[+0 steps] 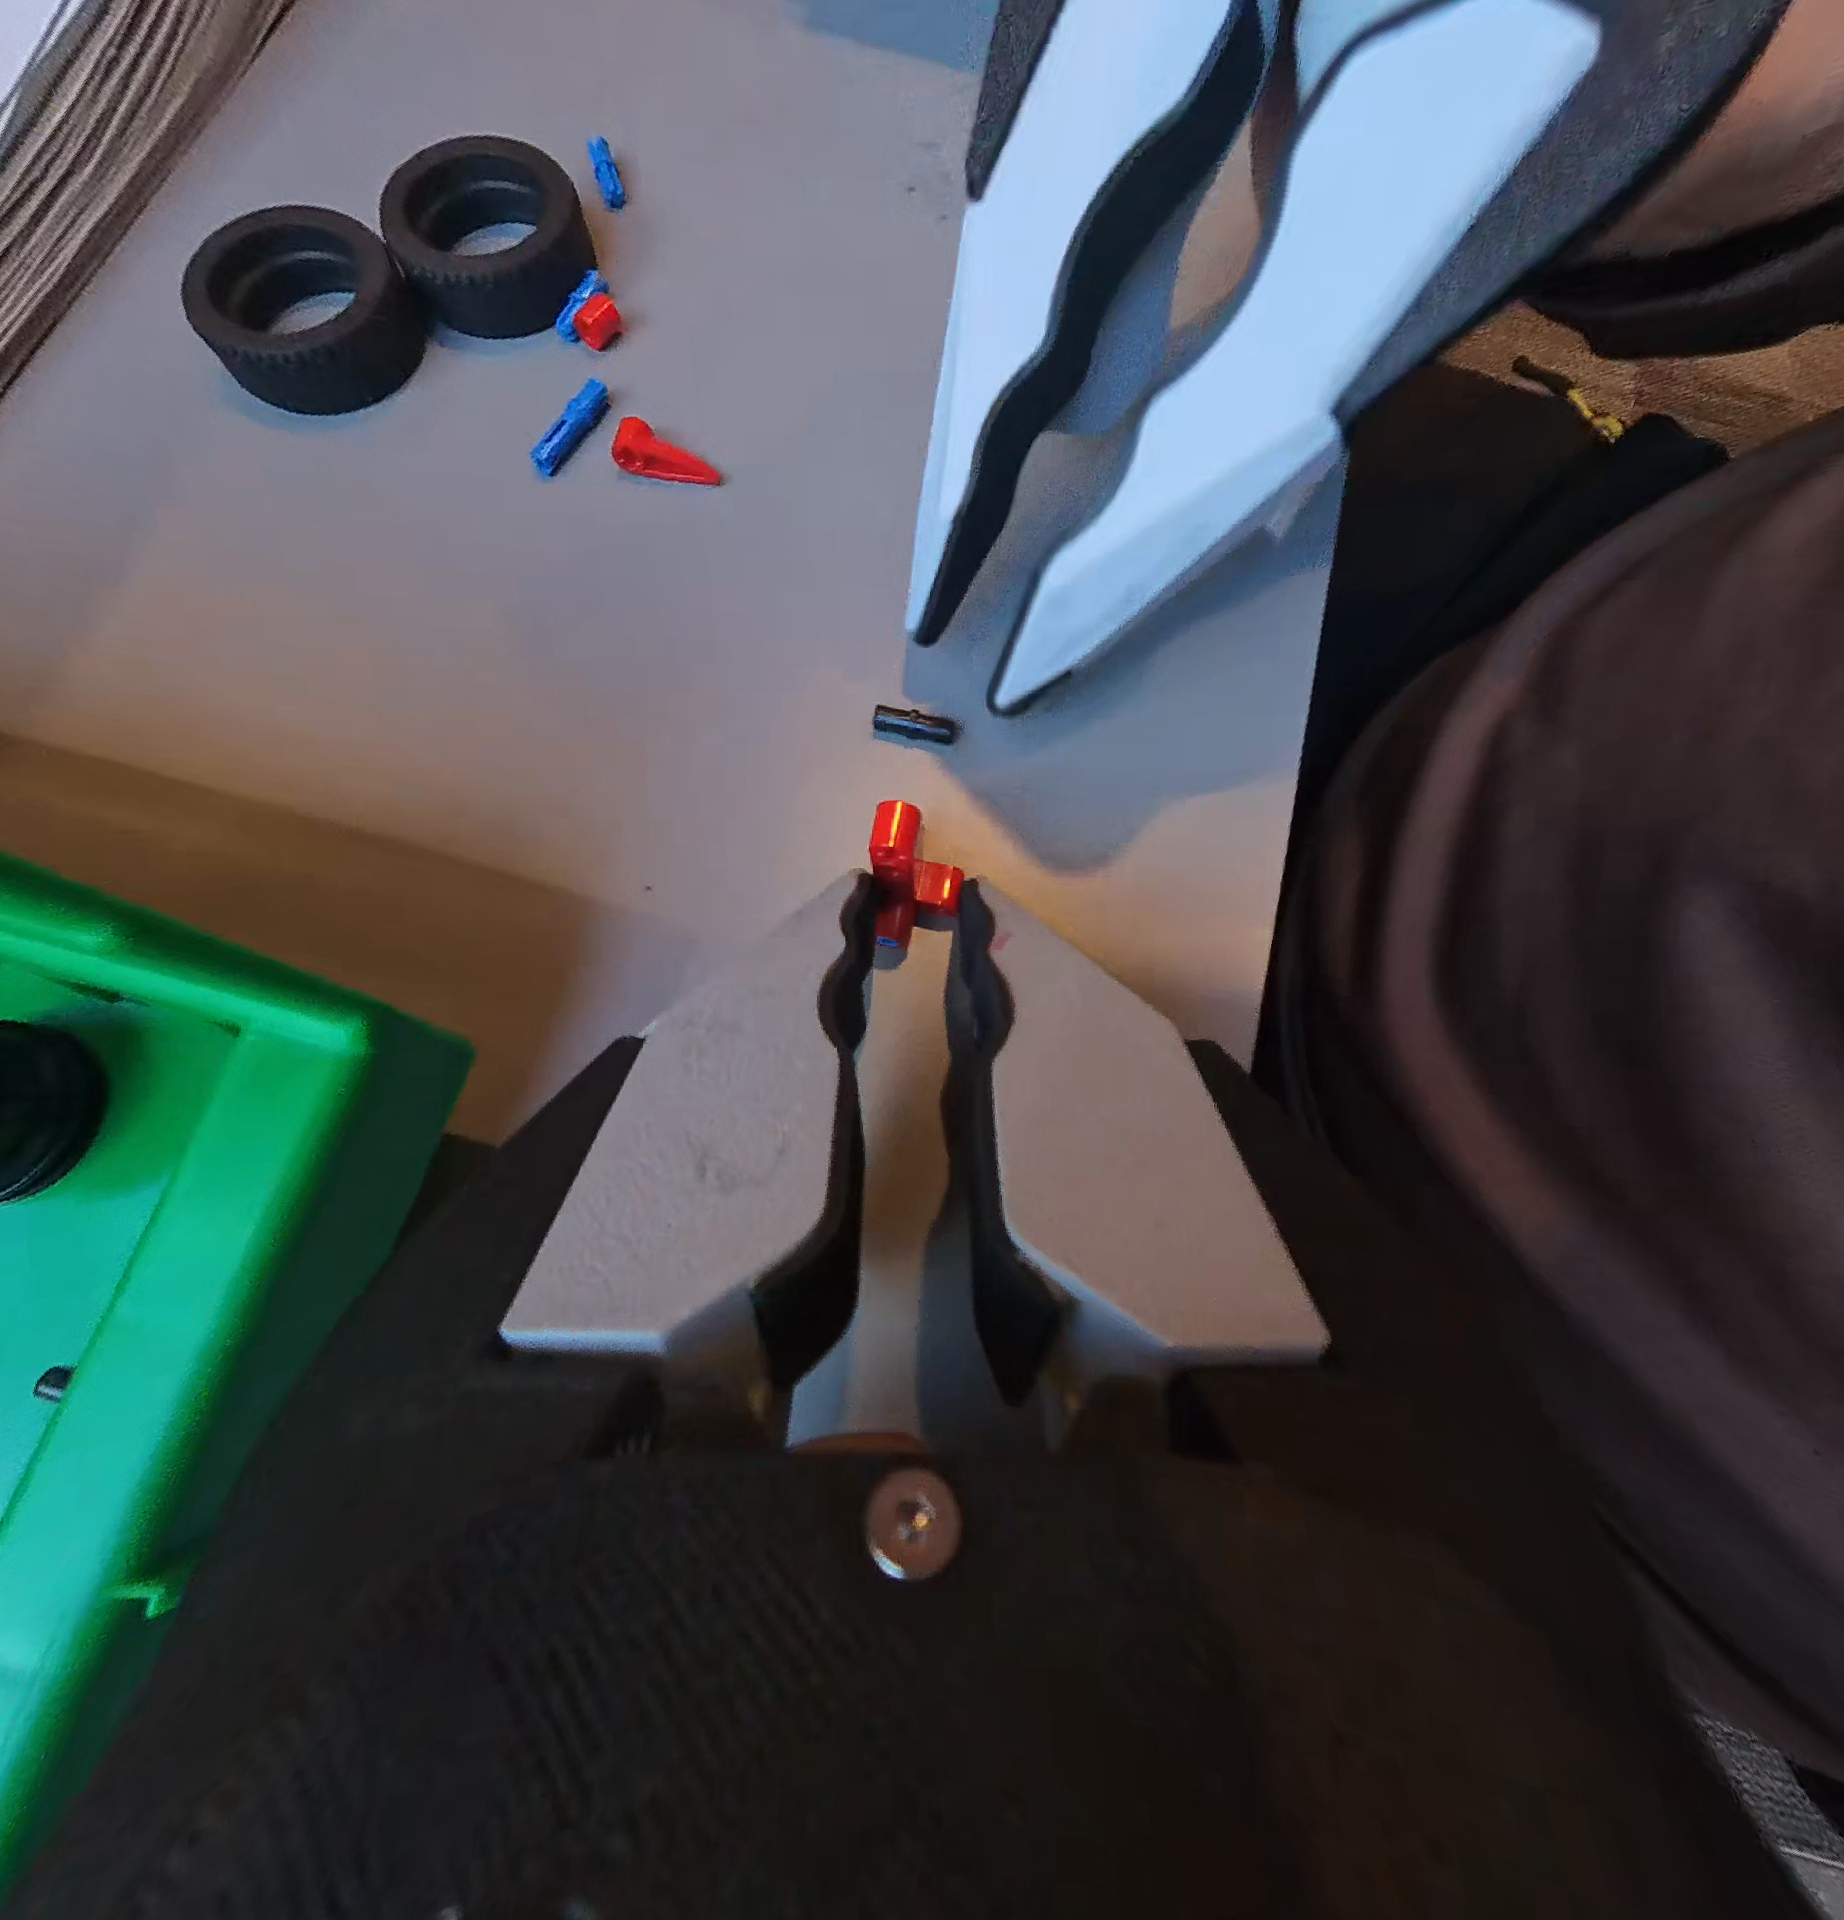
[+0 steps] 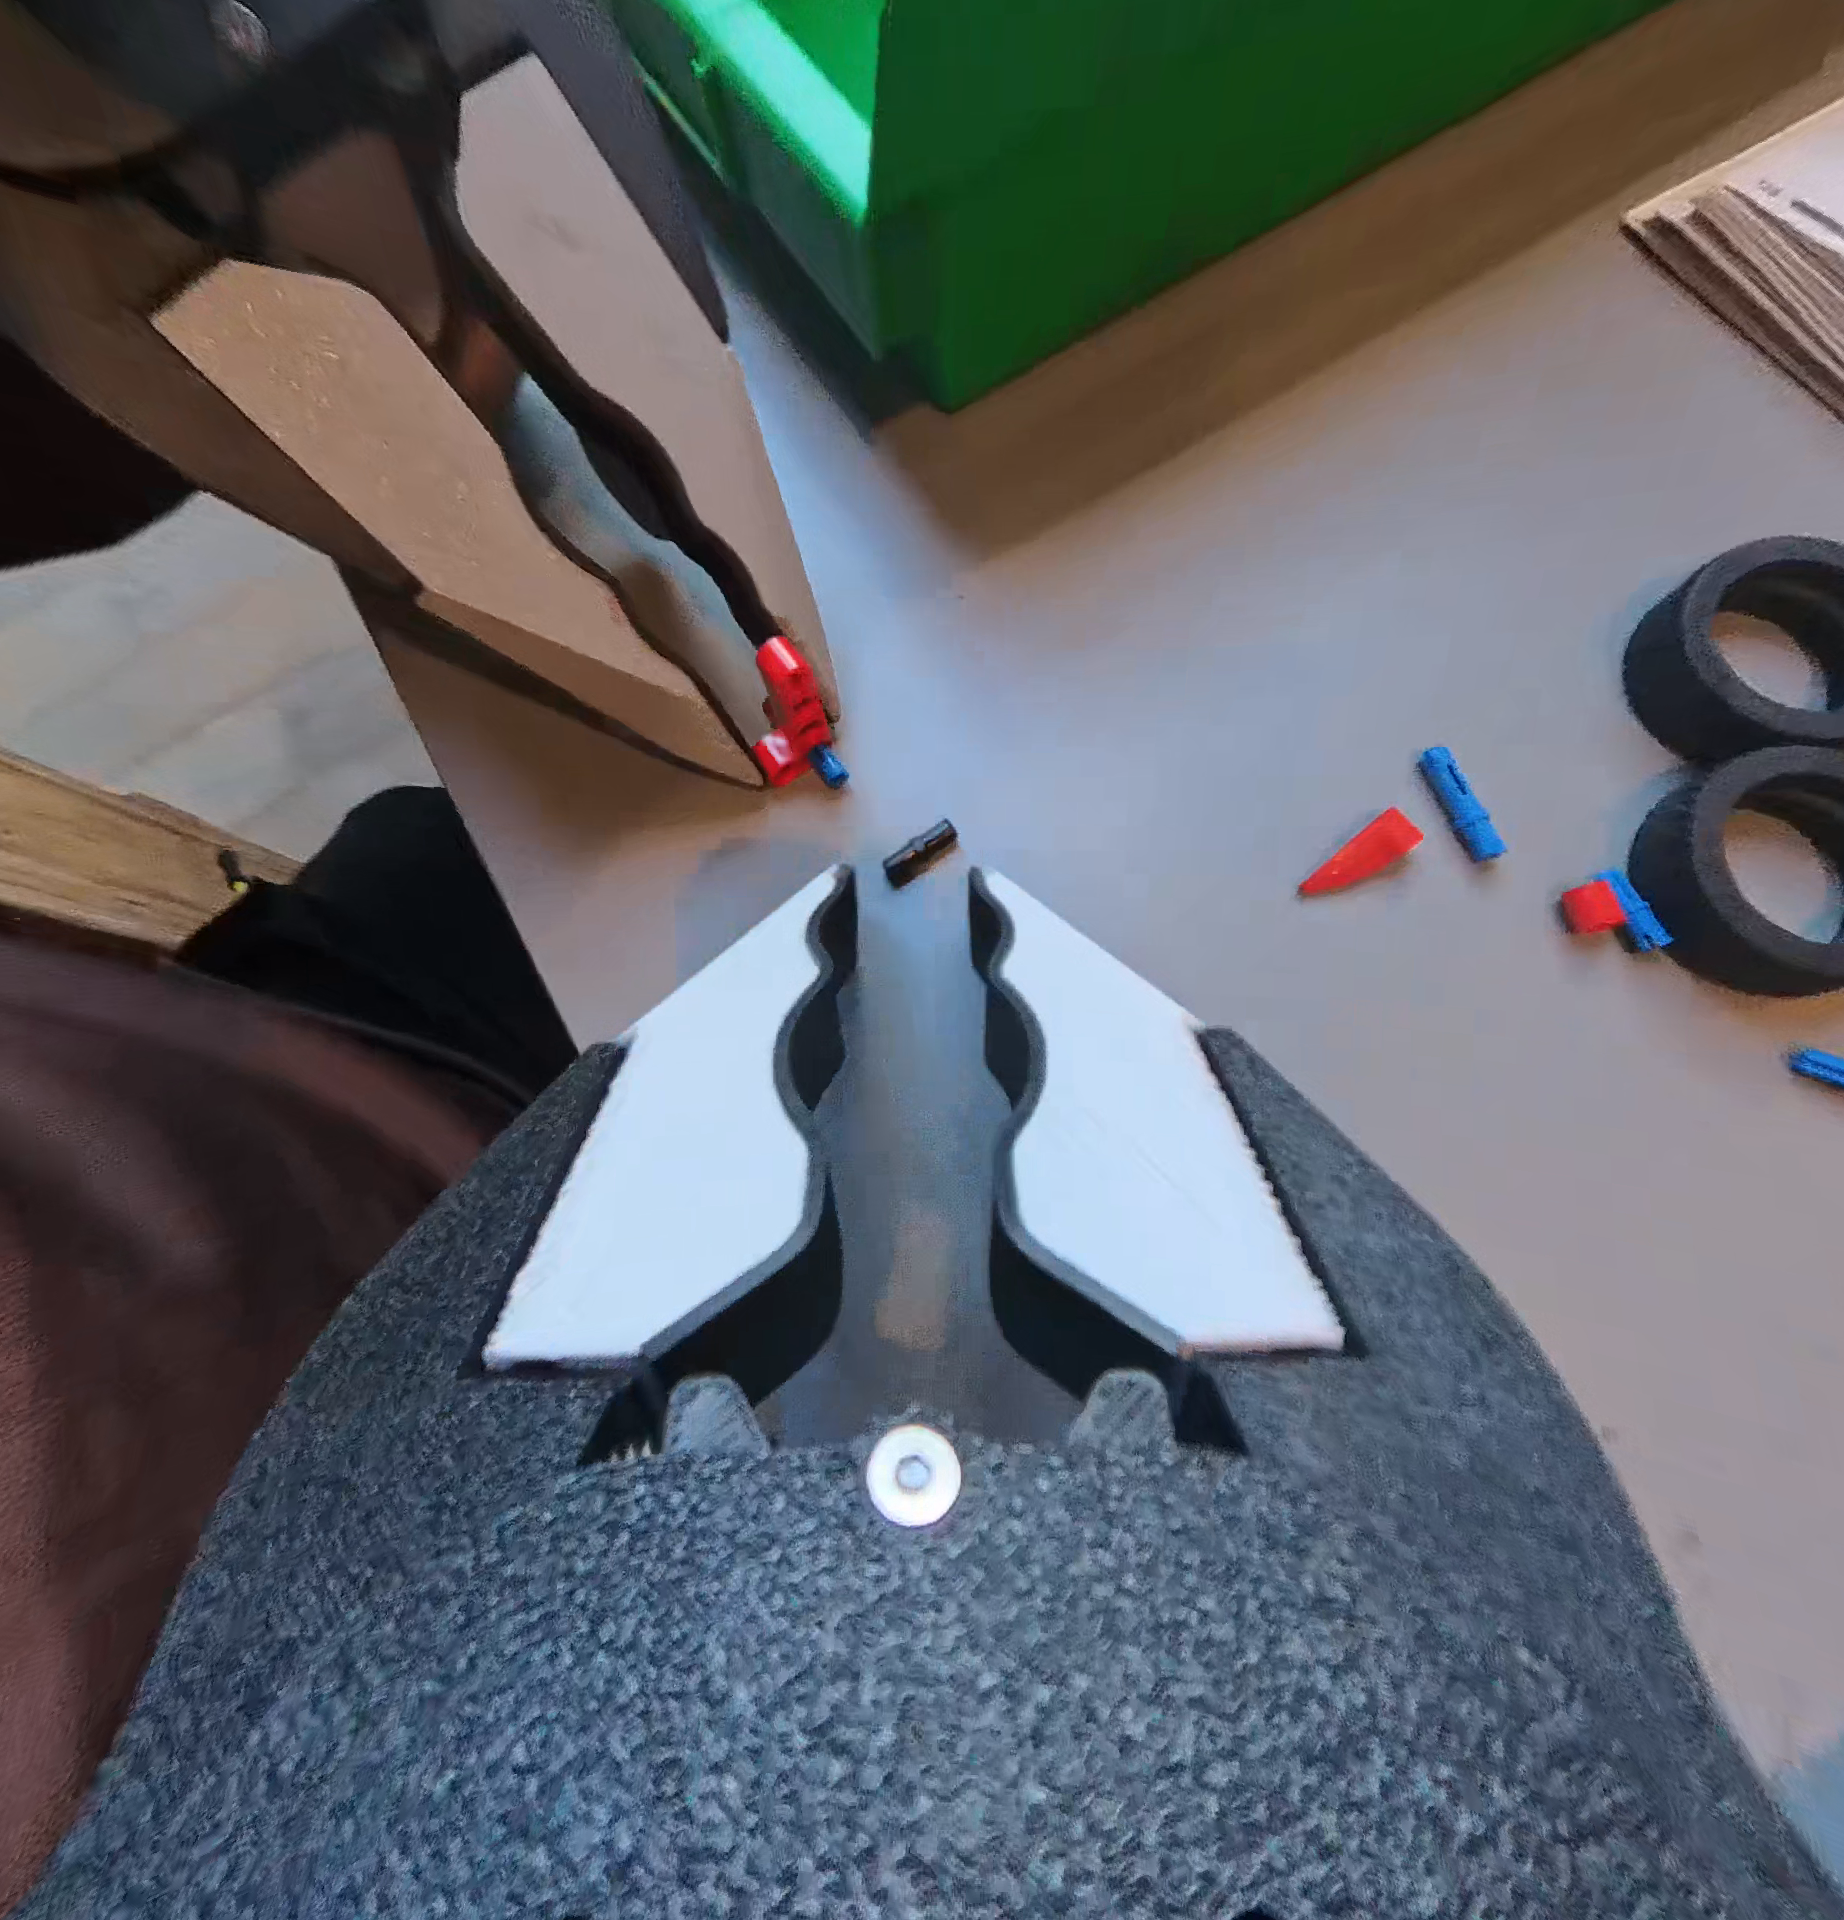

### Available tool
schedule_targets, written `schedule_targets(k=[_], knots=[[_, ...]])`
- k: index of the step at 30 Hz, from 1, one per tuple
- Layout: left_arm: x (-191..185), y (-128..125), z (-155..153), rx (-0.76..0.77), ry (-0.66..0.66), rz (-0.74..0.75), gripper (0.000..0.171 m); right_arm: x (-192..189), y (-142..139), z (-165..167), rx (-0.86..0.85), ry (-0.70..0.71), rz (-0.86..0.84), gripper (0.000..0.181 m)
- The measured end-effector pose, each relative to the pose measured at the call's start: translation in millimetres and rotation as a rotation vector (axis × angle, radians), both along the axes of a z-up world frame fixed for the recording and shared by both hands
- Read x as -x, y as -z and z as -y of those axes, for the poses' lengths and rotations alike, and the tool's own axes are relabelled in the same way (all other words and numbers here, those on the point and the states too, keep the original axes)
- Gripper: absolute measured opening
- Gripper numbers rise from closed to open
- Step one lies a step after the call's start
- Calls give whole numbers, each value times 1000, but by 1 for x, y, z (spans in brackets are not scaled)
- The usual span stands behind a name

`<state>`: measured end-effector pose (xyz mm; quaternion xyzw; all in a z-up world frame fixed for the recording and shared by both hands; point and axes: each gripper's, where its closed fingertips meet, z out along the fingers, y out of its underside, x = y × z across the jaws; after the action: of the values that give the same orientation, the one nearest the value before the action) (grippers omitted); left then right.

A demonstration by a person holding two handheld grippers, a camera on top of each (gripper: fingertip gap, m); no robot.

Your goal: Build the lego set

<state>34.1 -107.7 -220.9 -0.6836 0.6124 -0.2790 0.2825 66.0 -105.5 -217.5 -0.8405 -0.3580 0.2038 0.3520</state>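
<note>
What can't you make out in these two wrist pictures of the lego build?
- Green bin: contents cut off by the left wrist view's left edge; only a dark ribbed part shows.
- Red connector: its rear end sits hidden between the left gripper fingers.
- Black pin: too small for detail, just ahead of the open right gripper.
- Tyres: cut by the right edge.

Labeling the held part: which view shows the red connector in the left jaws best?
Right wrist view: the red connector shows side-on, with a blue pin sticking out. Left wrist view shows the connector end-on, partly hidden between the left gripper's jaws, the pin barely visible.
</note>
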Motion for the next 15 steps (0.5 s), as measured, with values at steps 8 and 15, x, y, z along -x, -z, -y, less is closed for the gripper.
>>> schedule_targets(k=[8,15], knots=[[0,2,-1,-26,-9,-14,16,5,7,-5,-10,-19,71,15],[4,1,-1,-2,-6,-9,23,6,7,-3,36,-40,33,3]])
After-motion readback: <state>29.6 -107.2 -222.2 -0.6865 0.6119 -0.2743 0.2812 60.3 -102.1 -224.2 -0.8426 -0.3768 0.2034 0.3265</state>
